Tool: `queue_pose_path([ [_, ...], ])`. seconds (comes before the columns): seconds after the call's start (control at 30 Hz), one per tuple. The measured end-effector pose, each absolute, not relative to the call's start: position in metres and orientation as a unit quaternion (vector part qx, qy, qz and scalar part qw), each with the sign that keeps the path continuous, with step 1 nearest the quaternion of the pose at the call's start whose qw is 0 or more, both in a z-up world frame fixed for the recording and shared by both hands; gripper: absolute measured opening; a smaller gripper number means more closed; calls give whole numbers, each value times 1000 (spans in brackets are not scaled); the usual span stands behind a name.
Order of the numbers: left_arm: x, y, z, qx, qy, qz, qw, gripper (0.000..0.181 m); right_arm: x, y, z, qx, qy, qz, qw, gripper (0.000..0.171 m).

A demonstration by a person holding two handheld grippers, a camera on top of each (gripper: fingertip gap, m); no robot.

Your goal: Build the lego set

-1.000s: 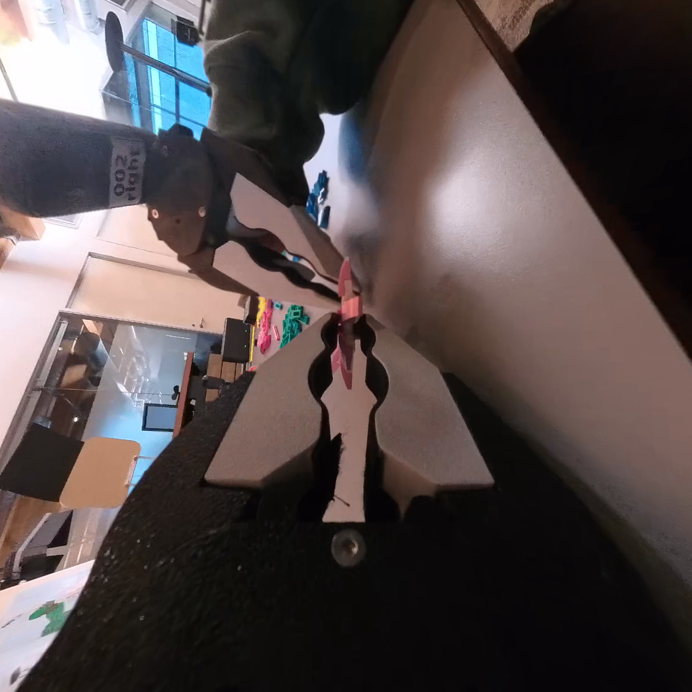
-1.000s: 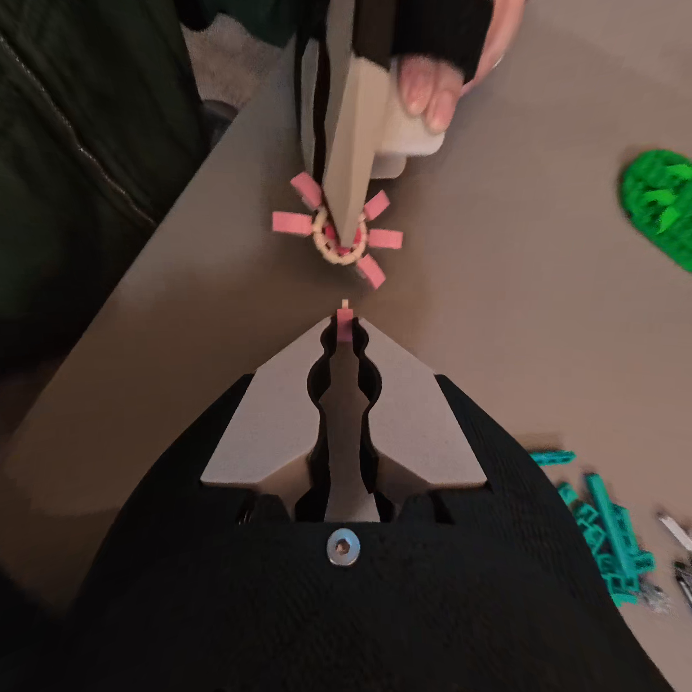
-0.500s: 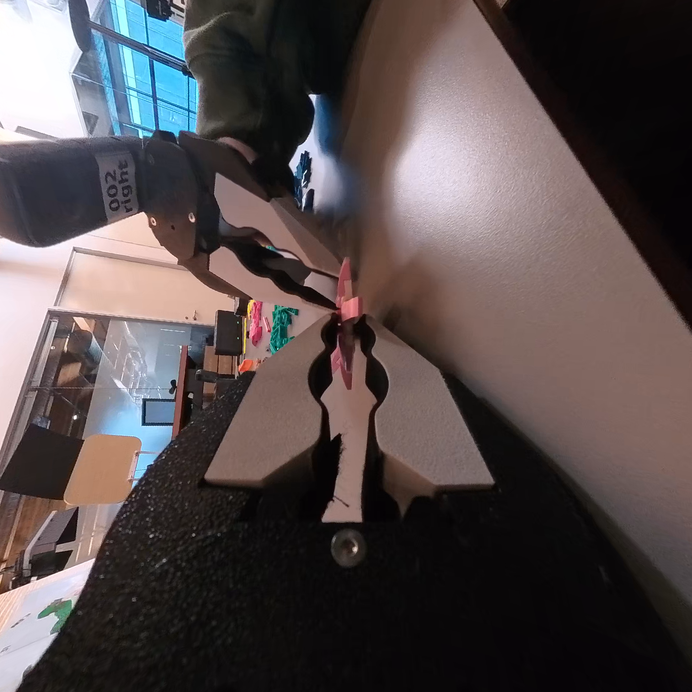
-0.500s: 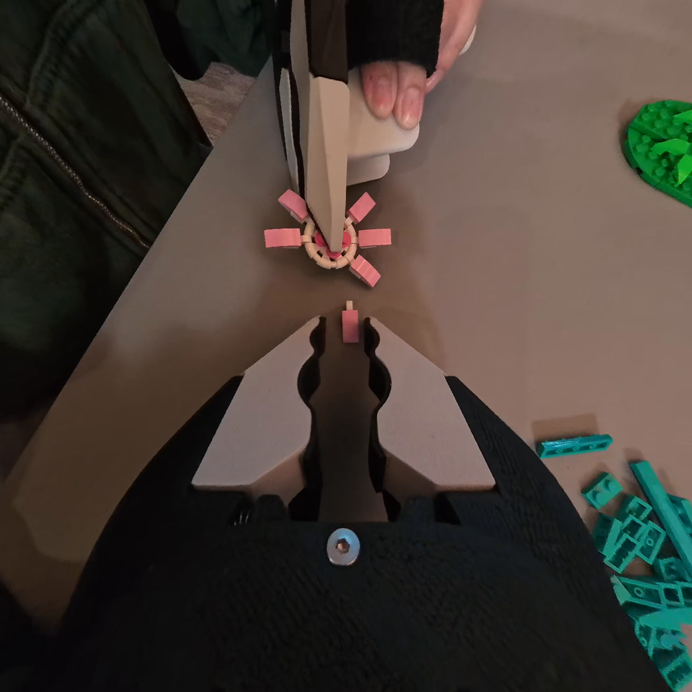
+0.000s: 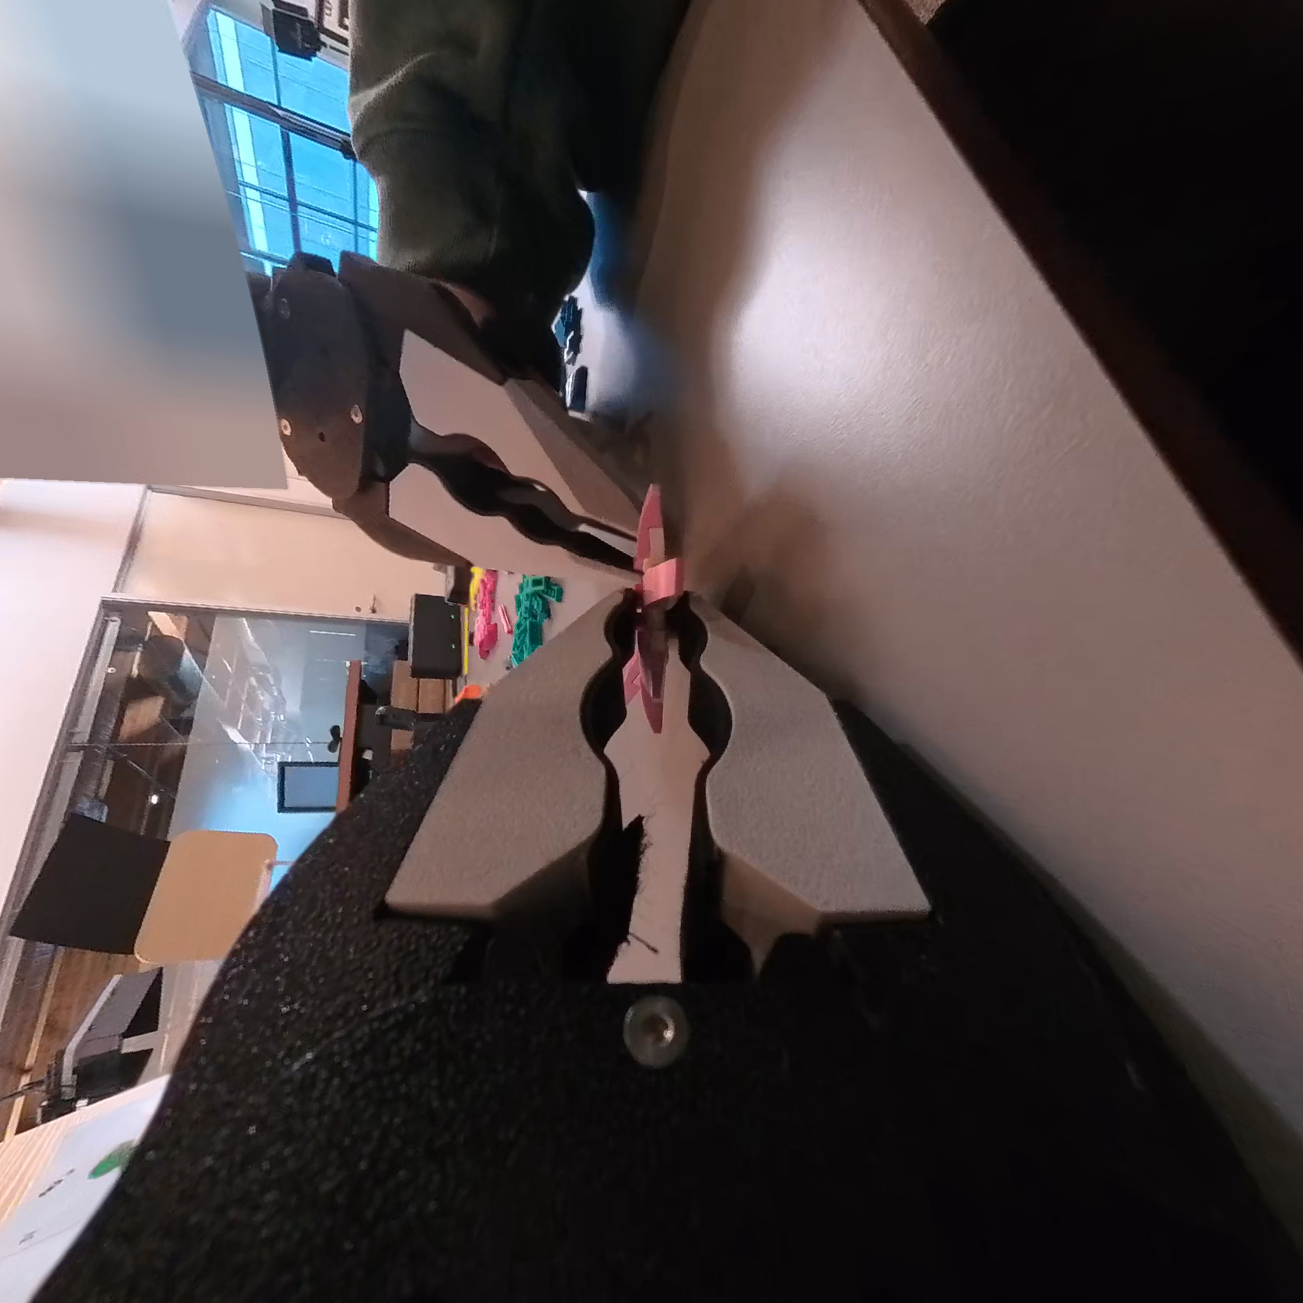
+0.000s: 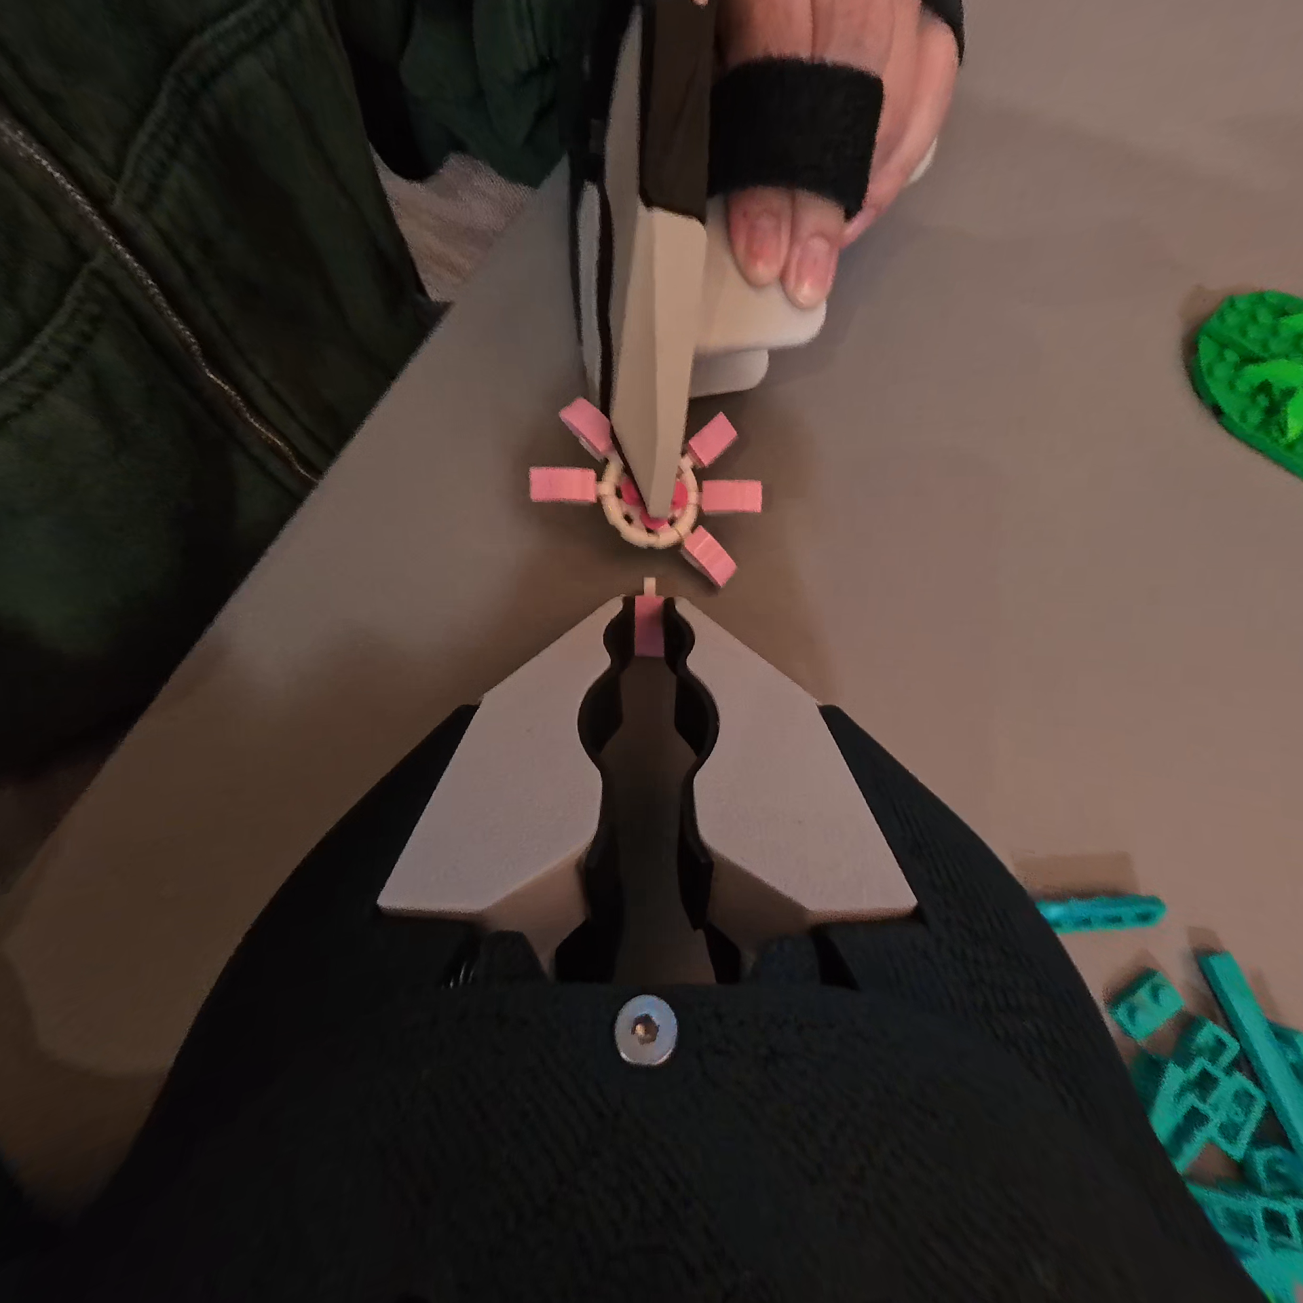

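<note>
A pink flower, a cream ring with several pink petals around it, lies on the grey table. My left gripper is shut on the flower's centre. In the right wrist view the left gripper comes down from the top, with a hand on it. My right gripper is shut on a single pink petal piece, whose cream pin points at the ring a short gap away. The right gripper also shows in the left wrist view, just beside the flower.
A green round plate lies at the right edge. Loose teal pieces lie at the lower right. Pink and teal pieces lie farther off. The table's edge runs along the left, with a dark green jacket beyond it.
The right gripper's jaws opened around the petal half a second ago and have closed on it again. The petal's pin now sits nearer the flower's ring. The left gripper still holds the flower.
</note>
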State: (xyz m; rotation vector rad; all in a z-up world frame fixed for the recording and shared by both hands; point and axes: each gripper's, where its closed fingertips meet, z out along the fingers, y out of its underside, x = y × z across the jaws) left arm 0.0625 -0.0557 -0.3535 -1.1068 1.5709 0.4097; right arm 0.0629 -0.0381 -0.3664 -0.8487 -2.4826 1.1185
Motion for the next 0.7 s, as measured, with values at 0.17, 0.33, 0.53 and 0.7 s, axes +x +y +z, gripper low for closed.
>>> queue_pose_path([
  [0.17,65,-57,-354,-463,671,167,554,8,62,-48,-363,-282,-853,417,134,7],
  [0.33,67,-59,-355,-457,676,164,554,8,62,-49,-366,-284,-853,420,122,7],
  [0.53,68,-58,-356,-458,677,160,553,8,62,-50,-365,-288,-848,430,112,7],
  [0.7,68,-58,-356,-458,677,158,553,8,62,-50,-364,-291,-846,434,105,6],
])
